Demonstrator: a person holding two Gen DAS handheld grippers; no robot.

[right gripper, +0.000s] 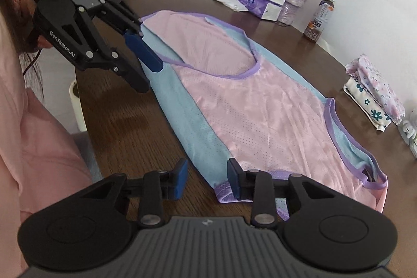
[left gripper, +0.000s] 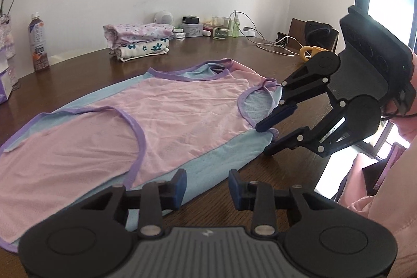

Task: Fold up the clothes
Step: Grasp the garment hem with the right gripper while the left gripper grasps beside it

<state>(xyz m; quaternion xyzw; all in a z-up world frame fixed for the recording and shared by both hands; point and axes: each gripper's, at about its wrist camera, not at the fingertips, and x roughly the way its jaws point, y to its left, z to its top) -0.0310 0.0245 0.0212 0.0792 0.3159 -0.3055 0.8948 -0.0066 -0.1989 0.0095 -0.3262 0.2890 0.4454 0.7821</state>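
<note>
Pink mesh, edged in purple and flanked by pale blue panels, makes up the sleeveless top point(left gripper: 166, 119), which lies flat and spread out on the dark wooden table point(left gripper: 260, 189).

Left wrist view, nearest: the left gripper point(left gripper: 207, 188) sits at 6 o'clock, its blue pads point(left gripper: 179, 186) parted with bare wood and the blue edge of the garment showing in the gap; nothing is gripped. At 3 o'clock the right gripper point(left gripper: 264, 140) angles down to the garment's strap end, jaws partly apart. One tip rests at the purple-trimmed edge; whether it presses the cloth cannot be told.

Right wrist view, nearest: the right gripper point(right gripper: 207, 180) stands with pads apart over the blue corner and a purple band; the cloth lies between and beneath them, not clamped. At 10 o'clock the left gripper point(right gripper: 149, 77) points down at the garment's blue side, fingers apart, nothing held. A pink sleeve point(right gripper: 39, 147) fills 8 o'clock.

Farther off: a stack of folded floral clothes point(left gripper: 139, 39) at 12 o'clock, a drink bottle point(left gripper: 37, 43) at 10 o'clock, a glass point(left gripper: 221, 28) and white cables point(left gripper: 271, 46) toward 1 o'clock.
</note>
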